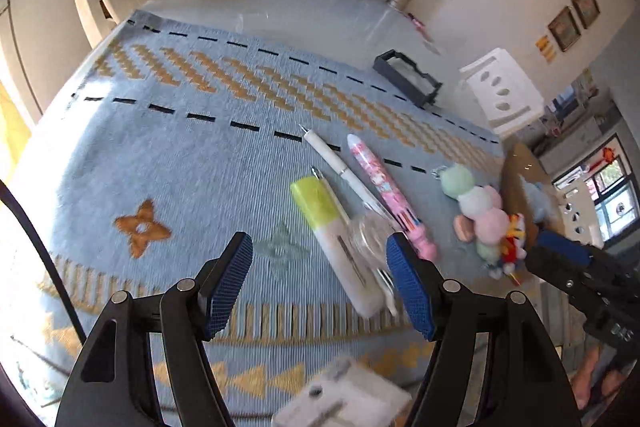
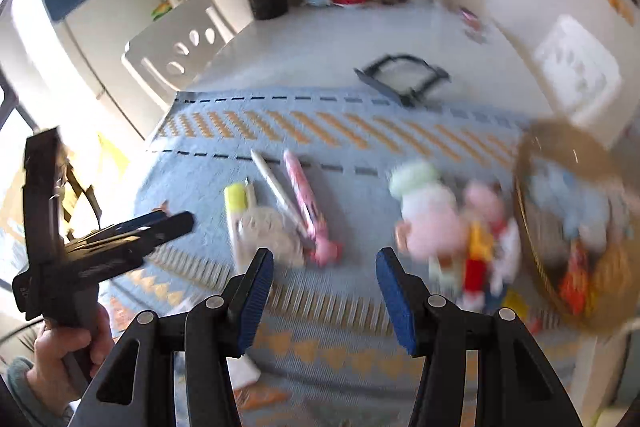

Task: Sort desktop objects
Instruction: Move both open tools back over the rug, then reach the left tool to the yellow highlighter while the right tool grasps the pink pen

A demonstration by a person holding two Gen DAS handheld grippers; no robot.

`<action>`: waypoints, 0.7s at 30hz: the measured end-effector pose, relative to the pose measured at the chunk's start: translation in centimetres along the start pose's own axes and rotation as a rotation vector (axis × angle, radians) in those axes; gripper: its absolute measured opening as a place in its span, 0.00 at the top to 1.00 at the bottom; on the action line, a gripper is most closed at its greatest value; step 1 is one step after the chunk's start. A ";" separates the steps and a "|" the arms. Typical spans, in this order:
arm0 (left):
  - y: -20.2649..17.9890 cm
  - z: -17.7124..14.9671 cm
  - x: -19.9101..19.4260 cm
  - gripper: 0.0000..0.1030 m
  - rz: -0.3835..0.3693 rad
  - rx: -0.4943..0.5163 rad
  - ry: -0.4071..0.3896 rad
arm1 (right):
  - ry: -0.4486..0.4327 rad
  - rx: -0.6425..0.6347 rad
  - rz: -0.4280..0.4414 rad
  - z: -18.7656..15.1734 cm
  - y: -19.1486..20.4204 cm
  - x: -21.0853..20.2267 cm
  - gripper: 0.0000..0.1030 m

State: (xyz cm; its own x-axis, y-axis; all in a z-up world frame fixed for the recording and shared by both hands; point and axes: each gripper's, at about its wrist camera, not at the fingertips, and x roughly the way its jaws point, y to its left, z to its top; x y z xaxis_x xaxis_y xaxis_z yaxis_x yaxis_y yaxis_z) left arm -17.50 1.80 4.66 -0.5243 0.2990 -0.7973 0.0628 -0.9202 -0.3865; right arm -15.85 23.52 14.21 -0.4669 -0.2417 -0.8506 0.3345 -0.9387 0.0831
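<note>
Left gripper [image 1: 320, 285] jaws apart, nothing between the blue ribbed pads; hovering over blue woven mat with orange zigzag bands [image 1: 160, 155], pointing steeply down. Right gripper [image 2: 325, 297] likewise gaping and empty; right view blurred.

Nearest the left gripper, at the mat's near edge: white flat object [image 1: 344, 395], identity unclear. Just beyond the pads: white highlighter with yellow-green cap [image 1: 332, 239], clear round lid-like piece [image 1: 368, 235] lying against it, thin pencil-like stick [image 1: 328, 189] alongside. Next out: slim white pen [image 1: 332, 159] and fat pink printed multicolour pen [image 1: 384, 191], side by side, nearly parallel. At the mat's right end: string of pastel plush balls with small red-and-yellow figure [image 1: 484, 215], touching brown woven basket [image 2: 576, 227] already holding soft items. Past the mat's far edge: dark grey open-frame tray [image 1: 408, 79] on bare tabletop.

Judged step: approach for first pick. Advice: take highlighter across its short width, clear of the lid; keep grippers apart, one pile each; settle before closing, since stationery lies crowded.
</note>
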 end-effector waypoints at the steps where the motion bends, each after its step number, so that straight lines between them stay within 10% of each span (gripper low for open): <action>1: -0.3 0.1 1.0 0.34 0.022 0.015 0.010 | 0.006 -0.007 -0.004 0.5 0.1 0.7 0.49; 7: -1.7 -0.3 4.2 0.33 0.198 0.137 0.006 | 0.029 0.072 0.016 2.1 -1.2 2.5 0.49; 21: 0.0 -0.9 3.7 0.36 0.182 0.221 0.043 | 0.105 0.045 0.012 2.8 -2.0 6.5 0.49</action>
State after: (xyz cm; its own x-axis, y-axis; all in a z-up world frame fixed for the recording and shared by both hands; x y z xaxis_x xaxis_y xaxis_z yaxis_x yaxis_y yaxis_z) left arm -18.65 3.08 1.30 -0.4850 0.1302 -0.8648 -0.0367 -0.9910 -0.1287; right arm -21.88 23.17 9.91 -0.3740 -0.2282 -0.8989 0.3015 -0.9465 0.1148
